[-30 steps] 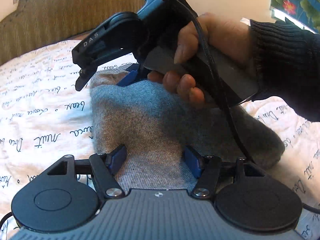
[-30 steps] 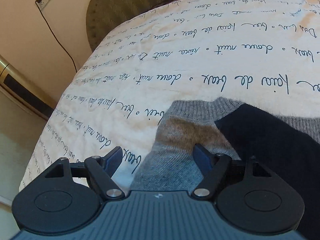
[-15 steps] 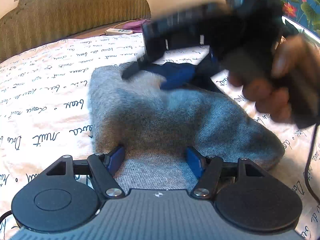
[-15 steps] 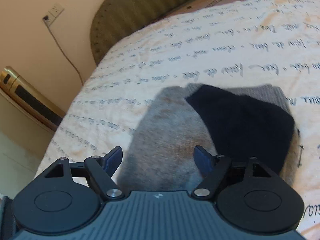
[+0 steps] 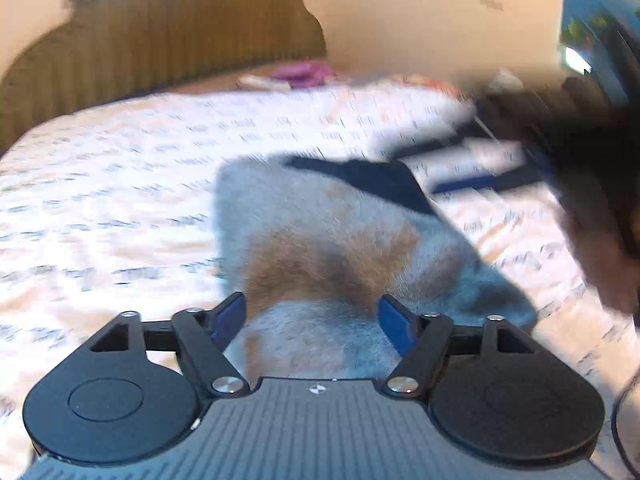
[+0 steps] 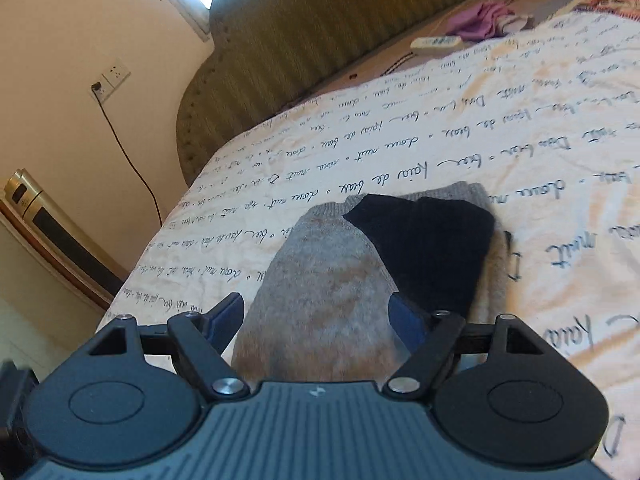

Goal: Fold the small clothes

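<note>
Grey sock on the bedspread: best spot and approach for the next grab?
Probably the black toe end folded onto the grey sock: it lies as a raised loose flap. Come from the right-hand side with the open right tongs, pinching its free edge.

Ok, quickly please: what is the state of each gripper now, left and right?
Left gripper: opening, holding nothing; the grey sock lies below it.
Right gripper: open, holding nothing, above the sock.

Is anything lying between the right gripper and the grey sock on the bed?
Nothing visible. The right gripper is open directly over the grey sock, whose black toe is folded on top. Only the bedspread surrounds it.
</note>
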Tool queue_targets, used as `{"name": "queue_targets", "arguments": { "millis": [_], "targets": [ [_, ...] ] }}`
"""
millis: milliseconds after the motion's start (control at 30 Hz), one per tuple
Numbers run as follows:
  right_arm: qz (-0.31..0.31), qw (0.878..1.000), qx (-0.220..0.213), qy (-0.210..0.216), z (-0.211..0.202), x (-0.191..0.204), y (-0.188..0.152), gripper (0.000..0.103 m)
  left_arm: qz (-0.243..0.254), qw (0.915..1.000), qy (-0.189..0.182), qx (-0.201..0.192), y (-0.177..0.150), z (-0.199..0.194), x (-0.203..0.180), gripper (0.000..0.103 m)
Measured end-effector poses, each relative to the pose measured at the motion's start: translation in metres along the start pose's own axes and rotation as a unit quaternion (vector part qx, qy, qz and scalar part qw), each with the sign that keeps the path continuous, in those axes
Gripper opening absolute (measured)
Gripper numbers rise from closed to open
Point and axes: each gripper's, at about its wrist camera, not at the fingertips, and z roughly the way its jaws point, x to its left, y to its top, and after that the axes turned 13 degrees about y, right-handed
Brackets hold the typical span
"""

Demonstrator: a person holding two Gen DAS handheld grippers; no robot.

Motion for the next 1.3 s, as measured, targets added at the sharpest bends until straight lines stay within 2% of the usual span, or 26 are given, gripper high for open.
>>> {"name": "queue_targets", "arguments": {
  "millis": [67,167,200,300,400,467,500,533,700,1300],
  "targets": [
    [-0.018,0.999,-0.018,-0.044,-0.026,0.004,-0.03,0.081,-0.038,0.9992,0.005,-0.011,-0.007,-0.016,0.014,0.092],
    [-0.018,0.991,-0.025,-0.13,-0.046,0.003,-0.069,0.083,-0.055,0.9979,0.033,-0.01,-0.02,-0.024,0.018,0.092],
    [-0.012,0.988,-0.023,-0.154,-0.049,0.003,-0.081,0.083,-0.053,0.9978,0.041,-0.004,-0.024,-0.023,0.015,0.092],
    [-0.002,0.983,0.011,-0.186,-0.042,0.003,-0.106,0.084,-0.052,0.9976,0.037,0.028,-0.039,-0.016,0.006,0.092],
    [-0.041,0.971,0.017,-0.236,-0.029,0.014,-0.119,0.085,-0.046,0.9954,0.062,0.056,-0.054,-0.003,-0.001,0.093],
    [-0.052,0.96,0.029,-0.272,-0.02,0.02,-0.122,0.091,-0.041,0.9943,0.081,0.057,-0.063,0.001,-0.001,0.097],
    [-0.052,0.956,0.031,-0.287,-0.015,0.02,-0.123,0.1,-0.036,0.9949,0.081,0.048,-0.066,0.0,-0.001,0.101],
    [-0.055,0.953,0.029,-0.298,-0.011,0.02,-0.125,0.103,-0.03,0.9953,0.081,0.044,-0.069,0.0,-0.002,0.103],
    [-0.068,0.952,-0.011,-0.3,-0.01,0.019,-0.14,0.103,-0.027,0.9959,0.077,0.038,-0.071,0.001,-0.004,0.103],
    [-0.069,0.954,-0.022,-0.292,-0.014,0.02,-0.144,0.103,-0.029,0.9957,0.08,0.038,-0.071,0.002,-0.005,0.103]
  ]
}}
